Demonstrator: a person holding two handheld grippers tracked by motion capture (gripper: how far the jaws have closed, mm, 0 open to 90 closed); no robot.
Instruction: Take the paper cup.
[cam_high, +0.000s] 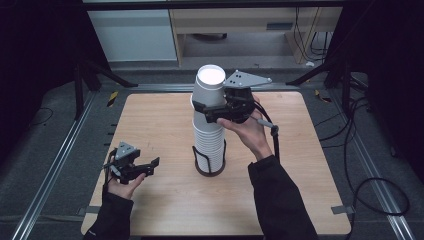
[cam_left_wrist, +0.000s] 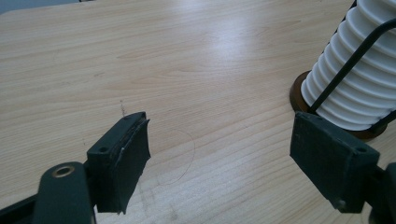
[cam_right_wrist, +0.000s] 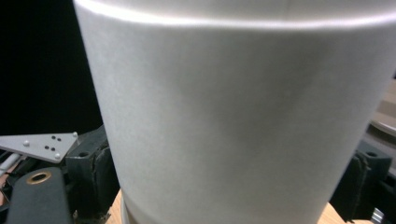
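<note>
The right hand-held gripper (cam_high: 216, 106) is clenched on the top cup (cam_high: 209, 89) of the cup stack (cam_high: 208, 137) standing in its holder (cam_high: 209, 169) mid-worktop (cam_high: 165, 120). The left hand-held gripper (cam_high: 143, 166) rests released nearby. I judge the next move calls for a straight upward lift.

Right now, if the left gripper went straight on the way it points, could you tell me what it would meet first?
Probably the bare table. The left gripper is open and aimed over the wood, with the cup stack off to its right side; depth is uncertain.
</note>
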